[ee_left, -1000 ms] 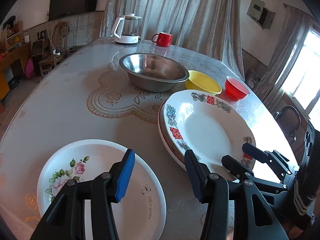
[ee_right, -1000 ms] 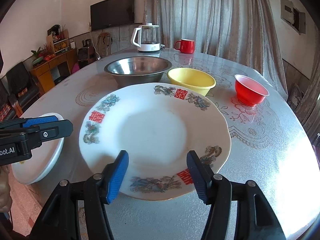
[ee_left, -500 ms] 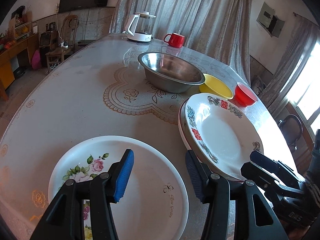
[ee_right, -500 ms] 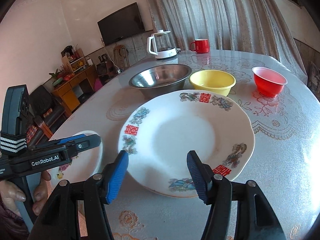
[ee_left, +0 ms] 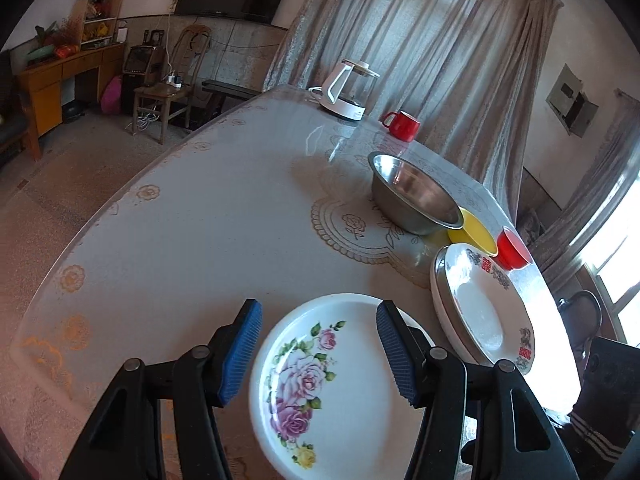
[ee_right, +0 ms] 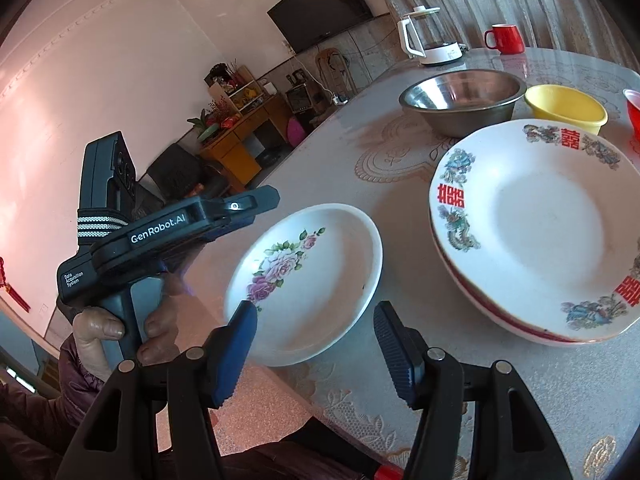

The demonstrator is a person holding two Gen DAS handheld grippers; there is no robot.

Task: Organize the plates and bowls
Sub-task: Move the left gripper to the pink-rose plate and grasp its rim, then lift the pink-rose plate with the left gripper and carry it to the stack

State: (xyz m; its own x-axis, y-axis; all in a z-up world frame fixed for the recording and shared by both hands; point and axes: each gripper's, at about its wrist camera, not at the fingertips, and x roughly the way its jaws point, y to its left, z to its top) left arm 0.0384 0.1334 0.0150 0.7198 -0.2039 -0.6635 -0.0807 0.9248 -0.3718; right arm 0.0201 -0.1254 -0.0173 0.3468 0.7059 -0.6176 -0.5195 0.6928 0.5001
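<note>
Rose plate [ee_left: 320, 384] sits alone near the table [ee_left: 200, 216] edge, just beside the stack of red-lettered plates [ee_right: 532, 232]. The left gripper [ee_left: 320, 354] hangs over it, open and empty (its jaws have just been opening). The right gripper [ee_right: 314, 350] is open and empty too. Next job, I think: grab the rose plate's rim and lift it onto the stack.

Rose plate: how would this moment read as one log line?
left gripper: open, jaws just widened, astride rose plate | right gripper: open, empty | plate stack: beside
</note>
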